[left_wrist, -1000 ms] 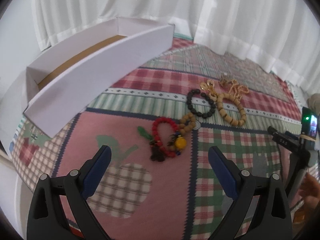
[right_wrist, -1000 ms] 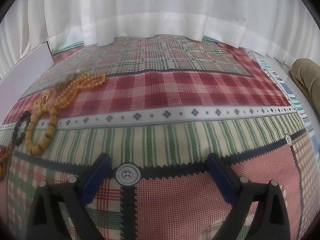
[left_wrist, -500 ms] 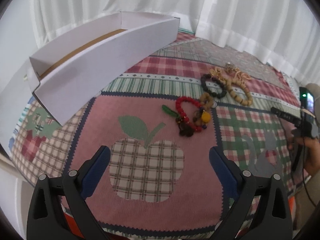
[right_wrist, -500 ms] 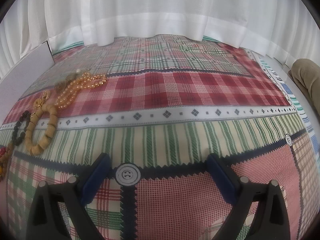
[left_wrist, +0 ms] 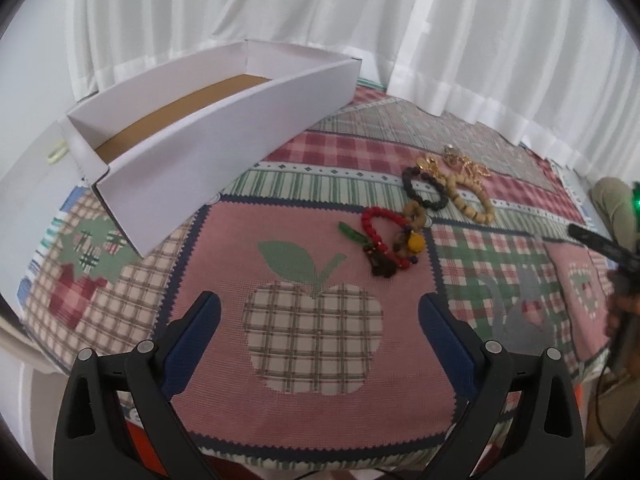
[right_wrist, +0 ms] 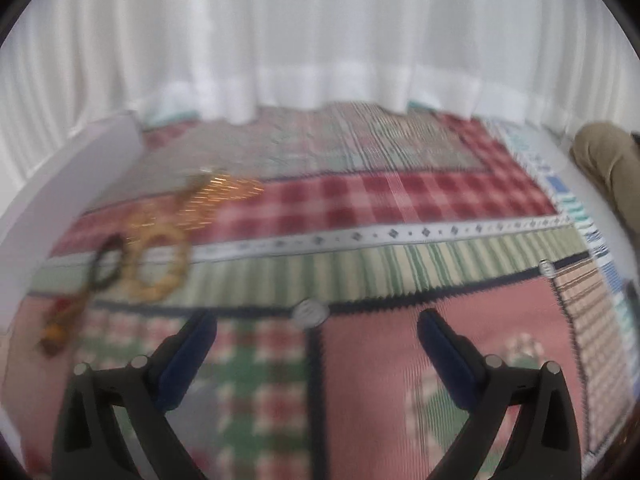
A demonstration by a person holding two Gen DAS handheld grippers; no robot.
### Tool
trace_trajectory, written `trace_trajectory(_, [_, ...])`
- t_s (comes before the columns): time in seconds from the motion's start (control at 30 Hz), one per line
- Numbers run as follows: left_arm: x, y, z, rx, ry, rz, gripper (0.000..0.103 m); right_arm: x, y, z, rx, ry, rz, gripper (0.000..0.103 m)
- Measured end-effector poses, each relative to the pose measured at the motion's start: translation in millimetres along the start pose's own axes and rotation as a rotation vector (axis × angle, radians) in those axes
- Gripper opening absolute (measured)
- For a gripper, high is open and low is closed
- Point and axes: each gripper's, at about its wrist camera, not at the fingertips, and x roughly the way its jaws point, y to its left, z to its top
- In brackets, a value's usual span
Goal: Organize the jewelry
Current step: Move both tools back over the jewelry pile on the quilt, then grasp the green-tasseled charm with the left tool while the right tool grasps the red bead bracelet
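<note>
Several pieces of jewelry lie in a cluster on the patchwork cloth: a red bead bracelet (left_wrist: 378, 226) with a yellow charm, a black bead bracelet (left_wrist: 424, 190), a tan wooden bead bracelet (left_wrist: 472, 200) and gold chains (left_wrist: 460, 162). A white open box (left_wrist: 224, 108) with a brown floor stands at the left. My left gripper (left_wrist: 319, 322) is open and empty, well short of the jewelry. My right gripper (right_wrist: 317, 334) is open and empty; its view is blurred, with the tan bracelet (right_wrist: 158, 268) and black bracelet (right_wrist: 106, 264) to its left.
White curtains hang behind the table. A person's hand with a black device (left_wrist: 600, 242) is at the right edge. The table's front edge (left_wrist: 320, 446) lies just under my left gripper. A khaki sleeve (right_wrist: 604, 168) shows at the right.
My left gripper has pulled back and up, so more of the cloth and the box shows. My right gripper has started moving back and turning toward the jewelry; its view is now blurred.
</note>
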Motion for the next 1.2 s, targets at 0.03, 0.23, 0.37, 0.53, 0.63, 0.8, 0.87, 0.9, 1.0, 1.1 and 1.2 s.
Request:
trace_trajectory(0.03, [-2,1,0,0.009,0.000,-0.007,0.099,-15,5,-4,-0.011,-0.004,0.024,0.102])
trace_trajectory(0.23, [-5,4,-4,0.048,-0.003,-0.031,0.099,-58,30,-40,-0.073,0.007,0.089,0.102])
trace_trajectory(0.37, [3,0,-2,0.049,0.027,-0.047,0.099,-56,42,-59,-0.050,0.041,0.136,0.102])
trace_trajectory(0.53, [8,-16,3,0.090,0.030,-0.069,0.099,-48,57,-68,-0.074,0.065,0.175,0.102])
trace_trajectory(0.63, [15,-24,6,0.120,0.035,-0.063,0.099,-48,67,-71,-0.102,0.067,0.201,0.102])
trace_trajectory(0.8, [37,-28,17,0.173,0.045,-0.078,0.099,-46,79,-72,-0.136,0.071,0.225,0.102])
trace_trajectory(0.87, [49,-35,22,0.233,0.053,-0.094,0.099,-45,79,-73,-0.138,0.076,0.227,0.102])
trace_trajectory(0.9, [55,-38,23,0.261,0.055,-0.109,0.099,-45,79,-74,-0.135,0.079,0.228,0.102])
trace_trajectory(1.0, [76,-47,24,0.326,0.089,-0.107,0.098,-45,79,-77,-0.129,0.086,0.227,0.102])
trace_trajectory(1.1, [87,-53,23,0.323,0.106,-0.134,0.091,-45,79,-79,-0.127,0.090,0.222,0.102])
trace_trajectory(1.2, [101,-57,20,0.312,0.137,-0.119,0.070,-42,78,-80,-0.122,0.103,0.218,0.102])
